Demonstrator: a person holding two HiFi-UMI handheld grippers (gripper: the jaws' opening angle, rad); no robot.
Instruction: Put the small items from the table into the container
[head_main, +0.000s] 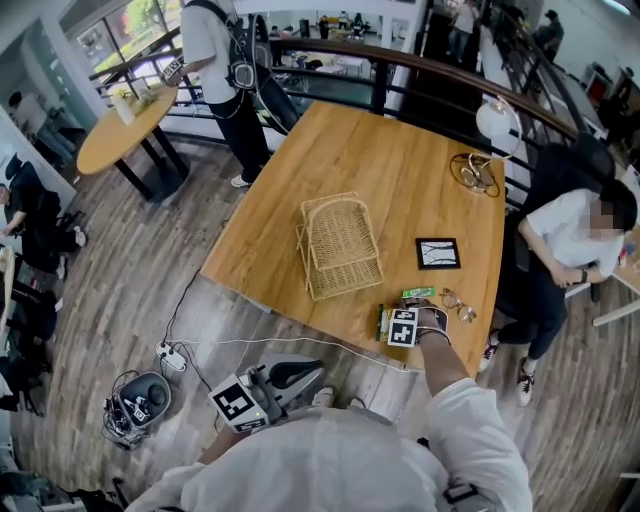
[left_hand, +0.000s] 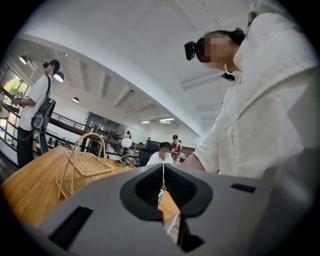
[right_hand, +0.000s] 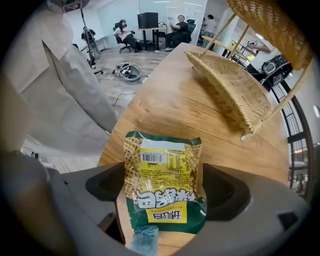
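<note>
On the wooden surface (head_main: 350, 150) of an open office, one snack packet (right_hand: 162, 185) lies at five o'clock from the one wicker basket (head_main: 342, 245), between the wide-spread right tongs (head_main: 401, 324). Best to close squarely across its middle, then lift. The left tongs (left_hand: 163, 185) are closed and empty. Nearby are one green sachet (head_main: 418, 293) and one pair of glasses (head_main: 458, 304).

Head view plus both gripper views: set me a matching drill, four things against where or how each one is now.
Things:
1. snack packet
2. basket
3. left gripper
4. glasses

Place or state:
A. shut, holding nothing
B. middle of the table
C. lying inside the open right gripper
D. just right of the snack packet in the head view

Pairs: 1-C, 2-B, 3-A, 4-D
</note>
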